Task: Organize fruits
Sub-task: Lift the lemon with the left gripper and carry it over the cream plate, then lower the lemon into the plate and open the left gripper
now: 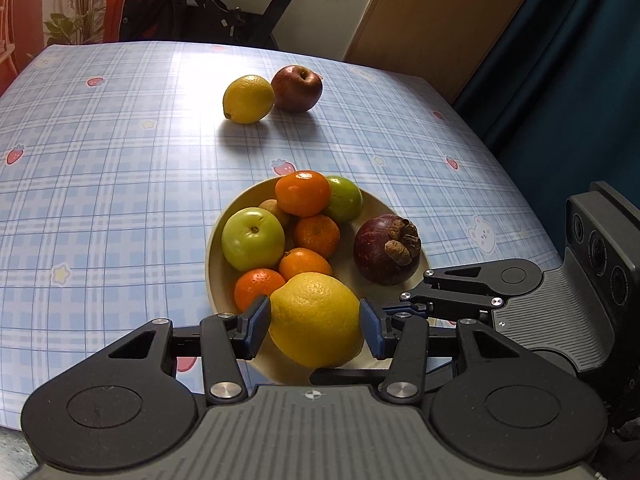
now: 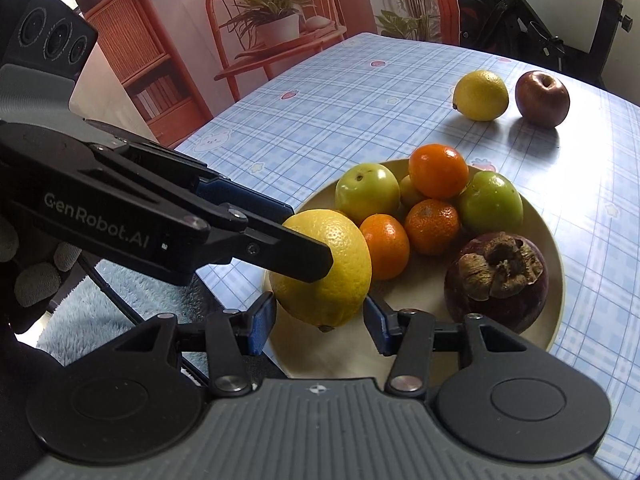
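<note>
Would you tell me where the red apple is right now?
The red apple sits on the checked tablecloth beyond the plate, touching or nearly touching a loose lemon on its left in both wrist views.

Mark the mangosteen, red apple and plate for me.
mangosteen (image 2: 474,280): right wrist view, purple skin below the dry calyx.
red apple (image 1: 297,89): left wrist view, middle of its skin.
plate (image 2: 554,280): right wrist view, bare right rim.

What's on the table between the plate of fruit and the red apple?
Nothing but bare checked tablecloth between the plate and the red apple, clear in both wrist views. A lemon sits beside the apple.
</note>
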A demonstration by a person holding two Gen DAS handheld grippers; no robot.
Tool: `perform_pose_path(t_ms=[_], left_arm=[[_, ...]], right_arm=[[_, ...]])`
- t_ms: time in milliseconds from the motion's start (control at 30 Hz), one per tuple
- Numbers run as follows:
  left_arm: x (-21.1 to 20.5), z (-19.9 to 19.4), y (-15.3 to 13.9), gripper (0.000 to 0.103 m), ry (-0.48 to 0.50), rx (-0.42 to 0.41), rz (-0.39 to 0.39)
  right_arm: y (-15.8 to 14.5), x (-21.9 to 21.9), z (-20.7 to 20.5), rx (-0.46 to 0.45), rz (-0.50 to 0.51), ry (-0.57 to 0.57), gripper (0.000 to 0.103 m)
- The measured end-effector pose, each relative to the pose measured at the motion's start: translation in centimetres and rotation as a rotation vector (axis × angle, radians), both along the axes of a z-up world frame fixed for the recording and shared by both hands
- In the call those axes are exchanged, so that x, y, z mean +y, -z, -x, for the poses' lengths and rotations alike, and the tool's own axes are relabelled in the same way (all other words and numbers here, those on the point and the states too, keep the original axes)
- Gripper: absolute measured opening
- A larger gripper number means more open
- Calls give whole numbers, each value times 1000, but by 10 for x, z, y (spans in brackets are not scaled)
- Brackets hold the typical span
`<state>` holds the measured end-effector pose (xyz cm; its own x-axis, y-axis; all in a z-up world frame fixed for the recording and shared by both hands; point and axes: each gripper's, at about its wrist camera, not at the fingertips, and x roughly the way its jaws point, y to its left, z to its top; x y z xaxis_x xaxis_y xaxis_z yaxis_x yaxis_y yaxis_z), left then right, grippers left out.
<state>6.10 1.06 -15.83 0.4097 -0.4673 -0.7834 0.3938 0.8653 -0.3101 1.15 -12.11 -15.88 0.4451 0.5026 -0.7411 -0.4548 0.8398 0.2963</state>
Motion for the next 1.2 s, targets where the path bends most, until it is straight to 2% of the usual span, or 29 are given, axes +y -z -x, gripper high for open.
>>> perform_pose_path(t_ms=[400, 567, 1000, 1200], left_arm=[[4, -4, 5, 50, -14, -2, 6], [11, -11, 9, 50, -51, 11, 13], [14, -20, 10, 50, -69, 8, 16], [16, -19, 4, 49, -93, -30, 9]], right_arm=[[8, 6, -11, 46, -9, -5, 50], [7, 12, -18, 44, 2, -20, 49], [12, 15, -28, 53, -8, -3, 50], [4, 4, -21, 42, -26, 14, 50]])
